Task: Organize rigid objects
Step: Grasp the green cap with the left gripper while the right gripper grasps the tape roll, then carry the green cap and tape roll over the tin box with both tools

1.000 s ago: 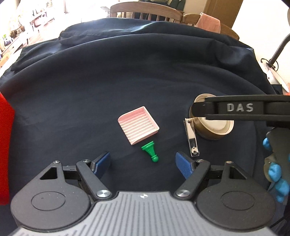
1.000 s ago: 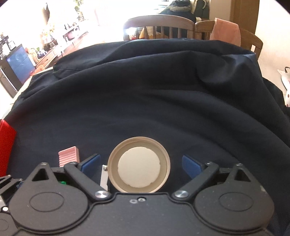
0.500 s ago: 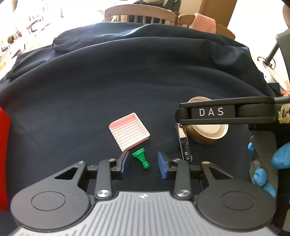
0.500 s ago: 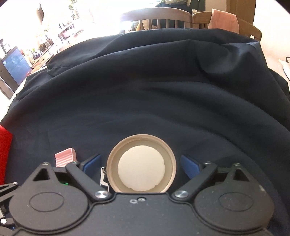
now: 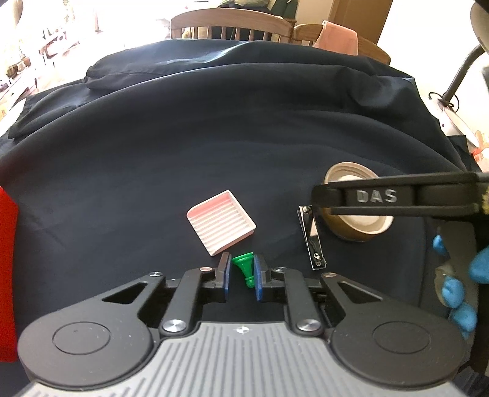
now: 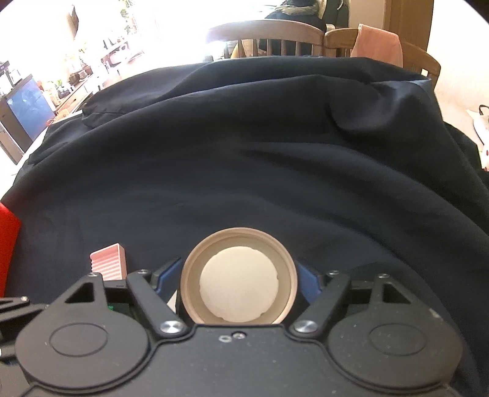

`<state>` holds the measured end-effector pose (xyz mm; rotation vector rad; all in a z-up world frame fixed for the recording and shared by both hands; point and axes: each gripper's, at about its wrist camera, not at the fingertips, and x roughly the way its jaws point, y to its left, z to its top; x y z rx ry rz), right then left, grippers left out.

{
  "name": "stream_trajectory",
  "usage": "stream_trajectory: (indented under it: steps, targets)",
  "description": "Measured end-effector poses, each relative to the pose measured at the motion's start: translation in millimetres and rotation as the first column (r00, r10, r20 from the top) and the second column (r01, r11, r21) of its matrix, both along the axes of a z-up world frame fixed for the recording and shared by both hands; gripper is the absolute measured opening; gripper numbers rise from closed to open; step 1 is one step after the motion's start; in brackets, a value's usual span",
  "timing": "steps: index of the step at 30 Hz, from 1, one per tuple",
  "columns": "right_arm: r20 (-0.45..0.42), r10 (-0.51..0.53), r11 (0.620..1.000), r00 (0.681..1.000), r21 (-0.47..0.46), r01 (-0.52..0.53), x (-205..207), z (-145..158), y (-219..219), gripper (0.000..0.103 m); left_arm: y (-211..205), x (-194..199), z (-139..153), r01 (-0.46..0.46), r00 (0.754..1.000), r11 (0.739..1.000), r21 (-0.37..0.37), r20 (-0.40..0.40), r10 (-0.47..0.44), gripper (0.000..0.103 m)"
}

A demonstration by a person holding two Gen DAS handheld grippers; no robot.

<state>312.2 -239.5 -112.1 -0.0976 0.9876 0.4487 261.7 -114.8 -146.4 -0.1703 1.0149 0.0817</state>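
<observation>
since a second ago the left gripper (image 5: 241, 273) has clamped the green pawn (image 5: 244, 268). the right gripper (image 6: 238, 282) is closing around the round lid (image 6: 238, 285). the tapered pawn could squirt out.

This looks like a home dining room. Wooden chairs (image 5: 232, 23) stand behind the tabletop (image 5: 244, 122), which a dark cloth covers. A pink towel (image 6: 377, 42) hangs over one chair, and a bright living area lies beyond.
</observation>
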Motion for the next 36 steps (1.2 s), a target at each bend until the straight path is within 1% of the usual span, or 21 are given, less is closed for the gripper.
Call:
stream_trajectory:
  steps: [8,13,18,27,36]
  targets:
    - [0.015,0.06,0.998,0.998,0.0,-0.06,-19,19,-12,0.077,6,-9,7,-0.01,1.0,1.0,-0.006,0.01,0.01,0.014]
    - [0.025,0.111,0.994,0.993,-0.012,-0.111,-35,31,-10,0.077,13,-15,14,-0.017,1.0,1.0,-0.014,0.014,0.017,0.014]
    - [0.033,0.162,0.987,0.986,-0.015,-0.162,-54,44,-8,0.077,22,-25,23,-0.022,1.0,0.999,-0.041,0.001,0.022,0.014]
    - [0.052,0.242,0.97,0.969,-0.018,-0.241,-83,65,13,0.077,43,-50,44,-0.029,0.999,0.998,-0.048,0.025,0.03,0.014]
    - [0.076,0.297,0.955,0.952,-0.01,-0.297,-114,86,47,0.077,78,-81,63,-0.029,0.998,0.998,-0.058,0.047,0.032,0.015]
